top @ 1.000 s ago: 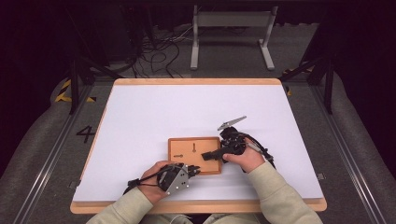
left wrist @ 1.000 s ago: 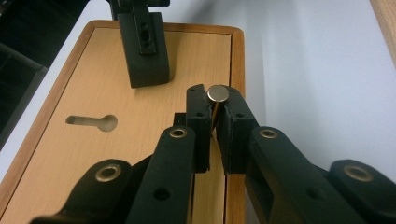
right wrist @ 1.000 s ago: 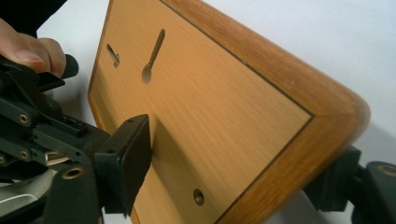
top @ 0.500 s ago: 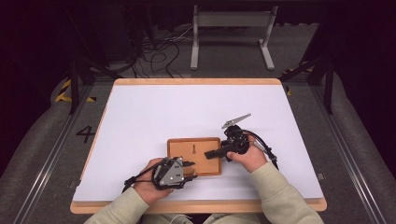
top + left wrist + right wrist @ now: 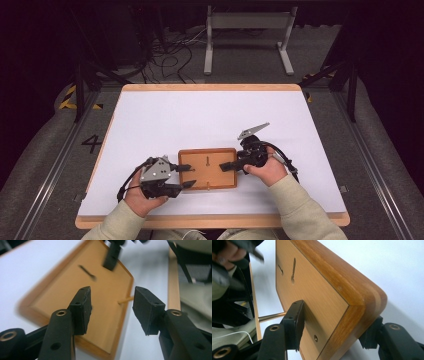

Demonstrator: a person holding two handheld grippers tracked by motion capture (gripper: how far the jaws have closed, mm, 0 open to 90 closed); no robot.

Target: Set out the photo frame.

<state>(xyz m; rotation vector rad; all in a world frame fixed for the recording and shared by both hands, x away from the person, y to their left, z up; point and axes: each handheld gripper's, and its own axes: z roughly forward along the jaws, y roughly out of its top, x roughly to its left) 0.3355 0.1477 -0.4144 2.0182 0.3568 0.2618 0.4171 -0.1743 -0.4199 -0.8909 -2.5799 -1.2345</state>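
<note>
A wooden board [image 5: 200,176] with a dark keyhole slot [image 5: 207,160] lies near the table's front edge. My right gripper [image 5: 225,166] comes in from the right. Its jaws have just been closing and now clamp the board's right edge [image 5: 352,302], one pad on the face and one underneath. My left gripper [image 5: 191,176] is at the board's left edge. Its jaws have just been opening and now stand apart with nothing between the pads [image 5: 82,307]. A thin wooden peg [image 5: 126,300] sticks out of the board's side. The right gripper's jaw [image 5: 111,260] rests on the far edge.
The white tabletop [image 5: 200,120] has a wooden rim and stretches far and to both sides. Behind it stand a metal frame [image 5: 247,30] and loose cables [image 5: 170,55] on the floor. The person's sleeves [image 5: 295,210] come in at the front edge.
The left gripper has opened, let go of the board's front left edge and drawn back to the left. The right gripper's jaws have closed on the right edge; that hand has hardly moved.
</note>
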